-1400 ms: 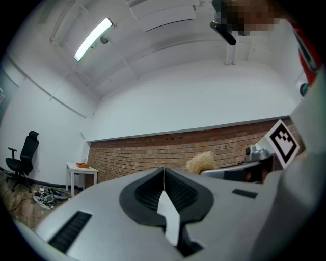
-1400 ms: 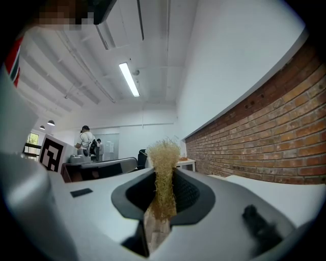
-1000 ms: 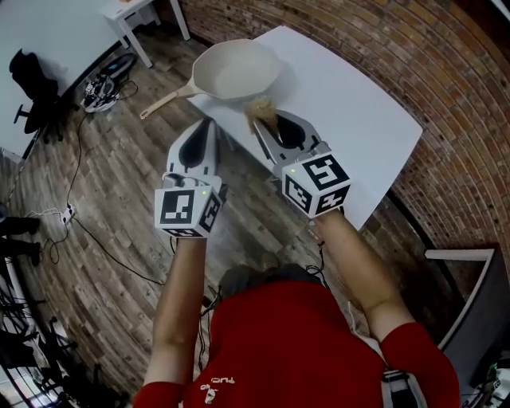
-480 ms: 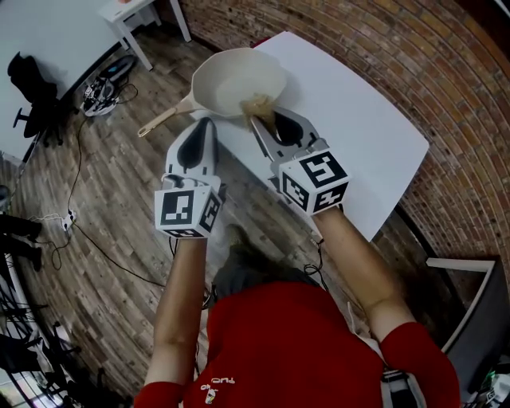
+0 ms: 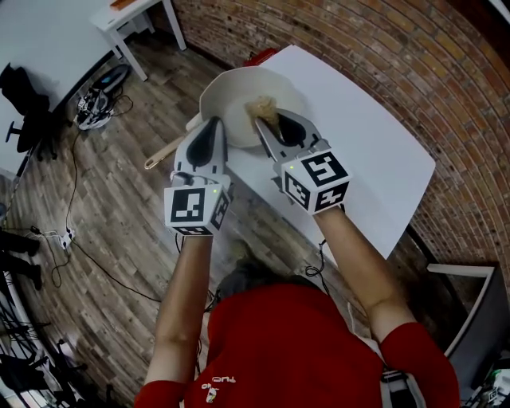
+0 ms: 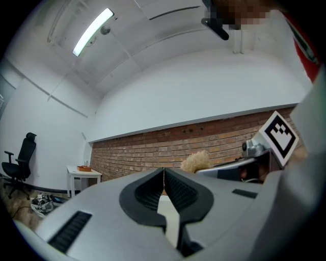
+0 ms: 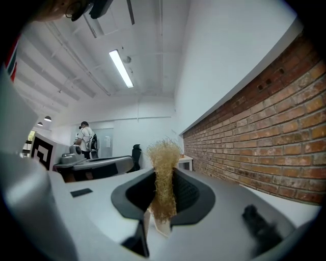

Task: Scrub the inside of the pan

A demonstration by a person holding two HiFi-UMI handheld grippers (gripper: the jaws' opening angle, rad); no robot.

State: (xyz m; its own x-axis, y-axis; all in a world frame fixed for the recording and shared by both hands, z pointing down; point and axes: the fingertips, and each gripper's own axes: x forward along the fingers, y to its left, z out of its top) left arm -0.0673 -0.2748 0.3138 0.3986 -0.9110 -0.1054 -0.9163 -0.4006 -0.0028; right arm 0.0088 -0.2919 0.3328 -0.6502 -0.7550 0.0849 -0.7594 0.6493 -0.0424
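A cream pan (image 5: 239,92) sits at the corner of the white table (image 5: 366,151), its wooden handle (image 5: 163,151) sticking out over the floor. My right gripper (image 5: 264,121) is shut on a tan fibrous scrubber (image 5: 261,107), held over the pan's inside near its front rim. The scrubber (image 7: 164,173) stands up between the right gripper's (image 7: 164,204) jaws. My left gripper (image 5: 213,123) hangs over the base of the handle, beside the pan's left rim. Its jaws (image 6: 164,171) meet with nothing seen between them. Whether the scrubber touches the pan is hidden.
A brick wall (image 5: 446,72) runs behind the table. A red object (image 5: 260,56) peeks out past the pan. On the wooden floor lie cables (image 5: 96,103), a black office chair (image 5: 28,92) and a small white table (image 5: 135,12). A person (image 7: 85,136) stands far off.
Both grippers have moved forward to the pan. The scrubber went from in front of the rim to over the pan's inside; the left gripper now covers the handle's base.
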